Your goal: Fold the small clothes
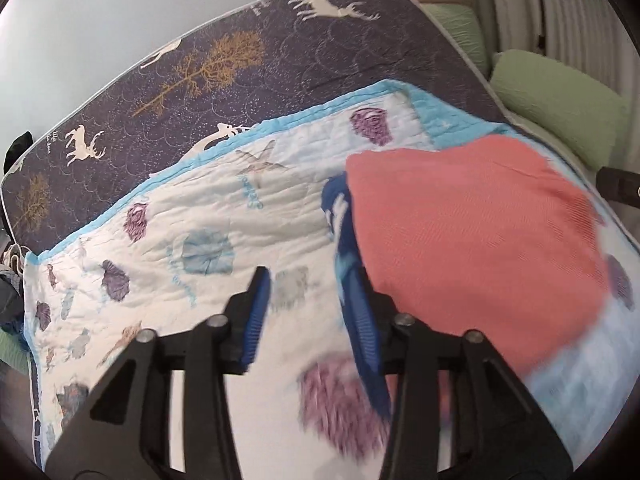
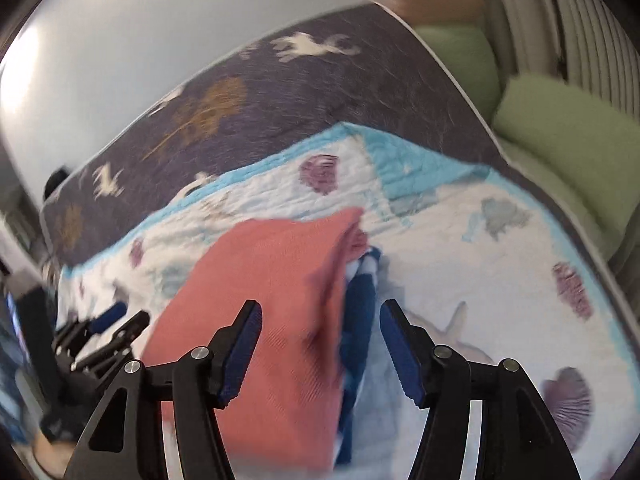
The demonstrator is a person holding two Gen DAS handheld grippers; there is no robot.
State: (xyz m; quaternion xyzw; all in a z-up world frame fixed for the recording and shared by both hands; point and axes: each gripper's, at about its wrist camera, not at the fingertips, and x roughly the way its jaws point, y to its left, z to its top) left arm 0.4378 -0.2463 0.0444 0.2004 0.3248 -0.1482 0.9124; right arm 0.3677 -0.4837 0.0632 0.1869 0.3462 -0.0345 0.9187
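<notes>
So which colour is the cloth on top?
Coral pink cloth, clearest in the left wrist view.

No legible text on anything.

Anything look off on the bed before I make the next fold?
Nothing damaged or spilled. The coral garment lies unevenly over a blue-and-white garment, whose edge sticks out along one side, so the stack isn't squared. The seashell quilt sits askew on the dark deer-print cover. Both views are blurred.
</notes>
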